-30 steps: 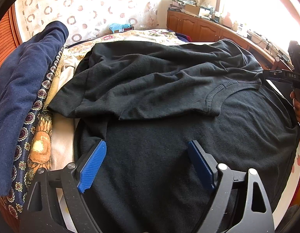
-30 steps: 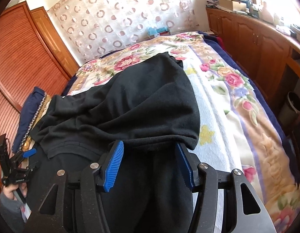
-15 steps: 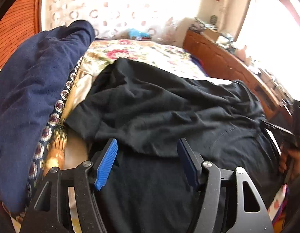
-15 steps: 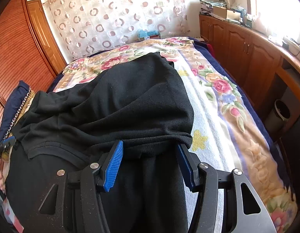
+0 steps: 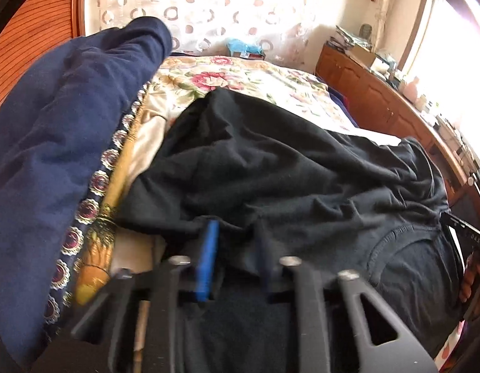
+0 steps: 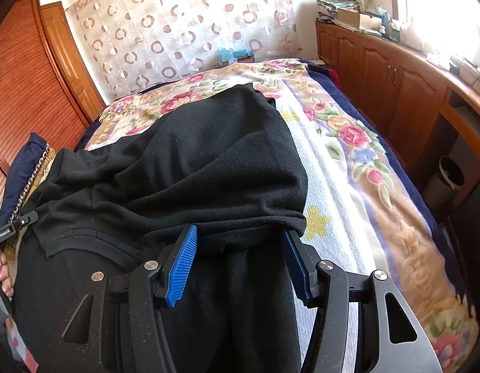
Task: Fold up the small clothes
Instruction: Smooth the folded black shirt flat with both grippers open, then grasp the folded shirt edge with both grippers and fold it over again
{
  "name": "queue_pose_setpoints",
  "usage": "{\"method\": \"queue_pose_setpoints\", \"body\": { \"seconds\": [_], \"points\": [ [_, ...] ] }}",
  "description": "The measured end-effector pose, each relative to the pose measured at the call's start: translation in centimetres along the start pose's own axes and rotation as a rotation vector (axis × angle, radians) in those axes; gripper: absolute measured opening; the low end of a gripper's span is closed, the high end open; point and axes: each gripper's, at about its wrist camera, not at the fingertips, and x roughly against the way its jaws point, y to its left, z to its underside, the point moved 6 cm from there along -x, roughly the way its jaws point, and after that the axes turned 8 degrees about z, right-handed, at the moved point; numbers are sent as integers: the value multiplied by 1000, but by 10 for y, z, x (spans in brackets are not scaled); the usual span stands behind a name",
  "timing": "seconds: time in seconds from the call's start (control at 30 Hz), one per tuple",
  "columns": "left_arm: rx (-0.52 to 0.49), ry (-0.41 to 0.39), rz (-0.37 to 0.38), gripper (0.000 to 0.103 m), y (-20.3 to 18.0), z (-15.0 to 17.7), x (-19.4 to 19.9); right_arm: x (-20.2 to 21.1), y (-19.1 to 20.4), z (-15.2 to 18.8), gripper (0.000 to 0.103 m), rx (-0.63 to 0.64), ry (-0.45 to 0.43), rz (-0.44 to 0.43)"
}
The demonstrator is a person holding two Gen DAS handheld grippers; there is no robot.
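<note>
Lying between both grippers' blue pads (image 6: 182, 267): black shirt (image 6: 215, 161).

Through the left wrist fisheye we saw our left claw (image 5: 236, 255) blurred, its blue pads (image 5: 207, 258) drawn close with a bunched fold of the black garment (image 5: 286, 171) between them. The garment lay rumpled across the flowered bed (image 5: 240, 77), its ribbed neckline (image 5: 392, 236) toward the right. A navy blue cloth (image 5: 53, 140) was heaped at the left beside a patterned trim. Our right claw (image 5: 466, 239) showed at the right edge, at the garment's side.
</note>
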Motion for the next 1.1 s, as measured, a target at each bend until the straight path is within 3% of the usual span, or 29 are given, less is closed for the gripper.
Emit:
{"method": "queue_pose_setpoints", "body": {
  "seconds": [0.07,0.13,0.27,0.3,0.73,0.9,1.1],
  "points": [
    [-4,-8,12,8,0,-2,0,-1,-1,-2,55,-9,10,4],
    [-29,-17,4,6,-3,-1,4,-3,-2,-5,49,-8,18,20],
    [-107,-50,-15,5,-18,-1,13,-6,-4,-9,18,-10,20,16],
    [-117,-62,-14,5,-20,-2,17,-5,-4,-10,14,-7,17,9],
    [-227,-221,57,5,-54,-9,96,60,10,-7,8,97,-188,-43],
    [-250,-256,71,5,-54,-4,120,79,1,5,8,96,-209,-79],
    [-259,-241,79,5,-53,3,115,53,-15,11,9,56,-141,-76]
  ]
}}
